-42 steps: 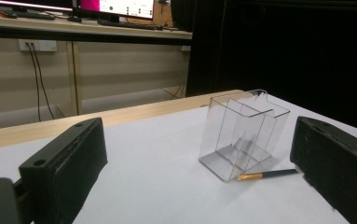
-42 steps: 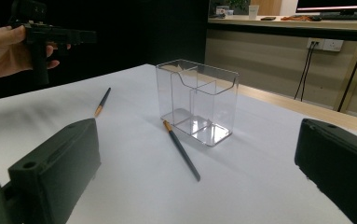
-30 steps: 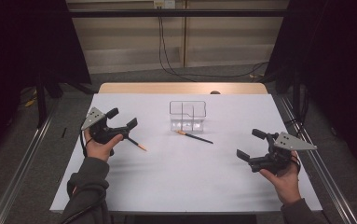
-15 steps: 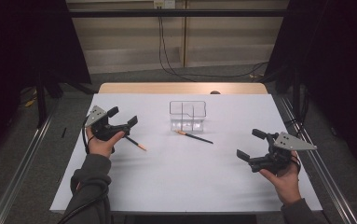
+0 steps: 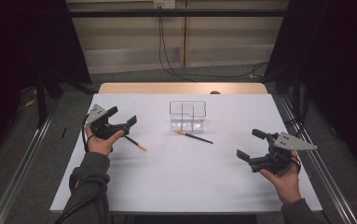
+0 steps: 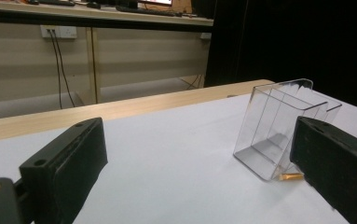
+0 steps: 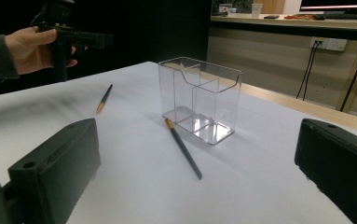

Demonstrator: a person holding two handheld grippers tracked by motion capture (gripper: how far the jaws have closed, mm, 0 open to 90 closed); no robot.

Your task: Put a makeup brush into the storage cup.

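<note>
A clear plastic organizer (image 5: 188, 115) with divided compartments stands upright at the table's middle back. A dark pencil with an orange end (image 5: 194, 136) lies just in front of it. A second pencil (image 5: 134, 142) lies to the left, by my left gripper (image 5: 122, 115), which is open, empty and held just above the table. My right gripper (image 5: 251, 144) hovers open and empty at the right. In the left gripper view the organizer (image 6: 278, 130) stands beyond the right jaw. In the right gripper view the organizer (image 7: 199, 100) and the nearer pencil (image 7: 183, 148) lie ahead between the open jaws.
A white sheet (image 5: 181, 177) covers the table, with a wooden strip (image 5: 181, 88) along the far edge. Metal rails (image 5: 22, 163) run beside the table on both sides. Cables (image 5: 167, 51) hang down the back wall. Dark curtains flank the scene.
My left gripper has drifted slightly away from the person, staying open. The right gripper, the pencils and the organizer have not moved.
</note>
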